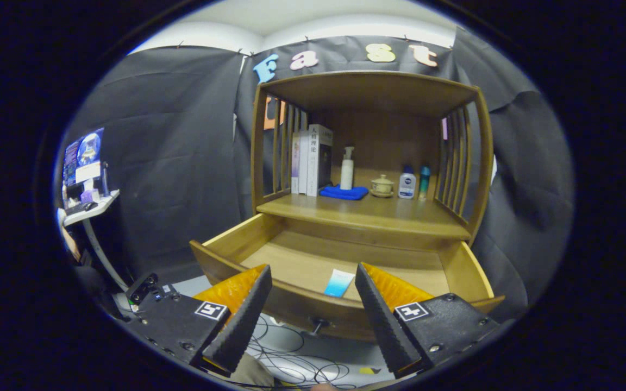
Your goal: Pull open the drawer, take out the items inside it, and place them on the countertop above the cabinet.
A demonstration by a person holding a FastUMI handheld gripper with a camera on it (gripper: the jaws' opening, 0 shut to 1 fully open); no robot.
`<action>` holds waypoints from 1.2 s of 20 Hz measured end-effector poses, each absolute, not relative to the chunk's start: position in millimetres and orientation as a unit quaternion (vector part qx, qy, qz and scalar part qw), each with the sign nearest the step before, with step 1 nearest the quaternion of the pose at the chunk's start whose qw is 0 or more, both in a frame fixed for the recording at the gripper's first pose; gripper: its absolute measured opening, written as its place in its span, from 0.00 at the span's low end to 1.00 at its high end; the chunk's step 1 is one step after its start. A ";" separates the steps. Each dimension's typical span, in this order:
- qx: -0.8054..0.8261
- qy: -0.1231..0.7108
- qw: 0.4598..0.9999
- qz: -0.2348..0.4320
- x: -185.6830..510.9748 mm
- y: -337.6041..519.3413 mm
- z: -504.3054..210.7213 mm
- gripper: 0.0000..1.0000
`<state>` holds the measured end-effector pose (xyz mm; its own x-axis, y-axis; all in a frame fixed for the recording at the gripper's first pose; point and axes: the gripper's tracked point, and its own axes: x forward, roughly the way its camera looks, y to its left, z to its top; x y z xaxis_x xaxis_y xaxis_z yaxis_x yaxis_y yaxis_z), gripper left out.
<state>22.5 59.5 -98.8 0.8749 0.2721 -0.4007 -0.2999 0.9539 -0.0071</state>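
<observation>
My tongs [313,304] are spread wide, holding nothing, poised over the front edge of the open drawer [296,307]. Just beyond my fingers a small blue packet [339,283] lies on the drawer floor. Farther back, the table [362,214] carries books [311,159], bottles, a blue cloth [344,192].

Dim, even overhead light, sharp at the centre, with strong fisheye bending and darkening toward the edges.
</observation>
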 end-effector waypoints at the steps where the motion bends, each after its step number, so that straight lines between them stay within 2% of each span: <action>1: -0.034 0.213 0.965 0.151 31.0 60.9 -100.1 0.97; 8: -0.017 0.368 0.919 0.140 96.6 57.3 -143.4 0.98; 16: 0.020 0.562 0.819 0.113 123.3 55.1 -215.4 0.96; 19: 0.020 0.606 0.792 0.074 127.0 44.3 -243.2 0.95; 24: 0.010 0.636 0.769 0.063 135.5 45.0 -252.3 0.91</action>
